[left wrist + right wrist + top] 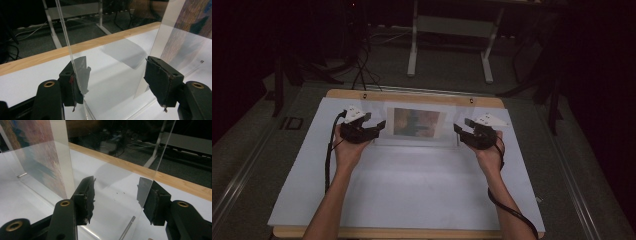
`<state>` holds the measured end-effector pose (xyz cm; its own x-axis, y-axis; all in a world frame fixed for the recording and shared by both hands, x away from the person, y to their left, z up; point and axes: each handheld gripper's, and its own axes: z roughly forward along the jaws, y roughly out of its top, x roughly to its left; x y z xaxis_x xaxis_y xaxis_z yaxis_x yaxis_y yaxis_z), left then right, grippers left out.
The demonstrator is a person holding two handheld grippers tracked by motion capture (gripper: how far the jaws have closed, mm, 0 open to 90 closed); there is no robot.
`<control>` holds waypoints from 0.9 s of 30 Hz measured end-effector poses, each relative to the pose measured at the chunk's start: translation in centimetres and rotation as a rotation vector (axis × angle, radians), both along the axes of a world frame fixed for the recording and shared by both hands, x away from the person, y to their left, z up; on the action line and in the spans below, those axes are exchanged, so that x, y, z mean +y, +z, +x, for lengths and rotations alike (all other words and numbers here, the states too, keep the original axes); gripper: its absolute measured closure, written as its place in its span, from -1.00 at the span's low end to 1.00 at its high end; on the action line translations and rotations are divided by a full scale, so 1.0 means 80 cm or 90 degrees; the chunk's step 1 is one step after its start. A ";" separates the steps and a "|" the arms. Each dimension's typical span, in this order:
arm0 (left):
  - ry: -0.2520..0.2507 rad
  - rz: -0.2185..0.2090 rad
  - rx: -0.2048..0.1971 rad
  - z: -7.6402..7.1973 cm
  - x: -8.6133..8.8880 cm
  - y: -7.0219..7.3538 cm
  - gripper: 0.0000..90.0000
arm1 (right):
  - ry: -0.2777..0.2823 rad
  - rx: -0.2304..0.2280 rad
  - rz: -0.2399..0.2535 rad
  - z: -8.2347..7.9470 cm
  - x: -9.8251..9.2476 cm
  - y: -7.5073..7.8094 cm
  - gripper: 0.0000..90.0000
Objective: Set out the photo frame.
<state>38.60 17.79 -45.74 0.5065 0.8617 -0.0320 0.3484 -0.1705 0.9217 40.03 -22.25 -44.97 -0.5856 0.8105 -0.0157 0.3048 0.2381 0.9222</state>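
Our left claw (378, 126) and right claw (460, 131) gape wide at each end of the clear picture stand (416, 125), mid-counter (412, 190). Uneven squeezing could tip it.

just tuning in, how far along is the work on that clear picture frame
Early on. Done: the clear acrylic frame stands upright on the table with the print inside. In hand: the left tool and right tool each straddle a side edge, jaws open, not clamped. Left: closing, then lifting or moving the frame.
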 end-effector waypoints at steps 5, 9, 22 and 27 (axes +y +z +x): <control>-0.002 -0.011 0.011 -0.005 -0.002 0.004 -0.24 | -0.001 0.010 0.002 -0.004 -0.003 0.004 0.05; 0.000 -0.011 0.021 -0.007 -0.004 0.008 -0.24 | -0.001 0.014 0.004 -0.007 -0.005 0.006 0.05; -0.003 -0.027 0.047 -0.017 -0.006 0.018 -0.23 | -0.001 0.040 0.007 -0.018 -0.010 0.017 0.06; -0.002 -0.027 0.060 -0.021 -0.009 0.020 -0.23 | 0.001 0.053 0.016 -0.022 -0.014 0.018 0.06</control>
<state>36.90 17.05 -44.10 0.5023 0.8569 -0.1163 0.4336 -0.1333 0.8912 38.25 -23.39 -43.55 -0.5847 0.8095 0.0532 0.3810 0.2161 0.8990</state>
